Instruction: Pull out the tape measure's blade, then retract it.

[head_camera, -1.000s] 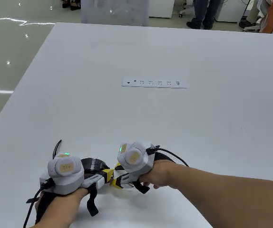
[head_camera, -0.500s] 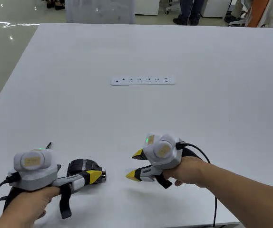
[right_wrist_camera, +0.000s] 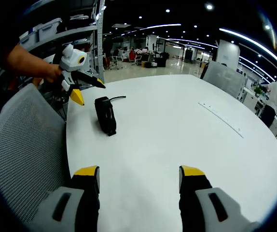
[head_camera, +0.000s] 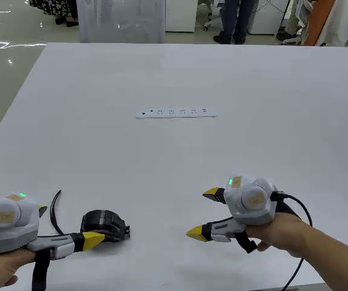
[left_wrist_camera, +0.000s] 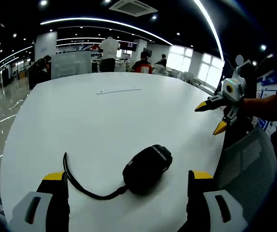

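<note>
Head view: the tape measure (head_camera: 104, 224) lay loose on the table (head_camera: 174, 163), close to the near edge, with no blade drawn out.
Left hand-held gripper (head_camera: 68, 225): your jaws stood spread and held nothing, with one yellow tip just beside the case.
Right hand-held gripper (head_camera: 203, 213): yours was open and empty, well apart from the tape measure.
Strap (left_wrist_camera: 80, 181): it trailed from the case toward your left jaw.
Slip risk: closing off-centre on the rounded case would likely have skidded it toward the edge.
Snag risk: you could have pinched the strap instead of the case.
Blade risk: I could not tell where the hook faced, so your right jaws might have missed it.
</note>
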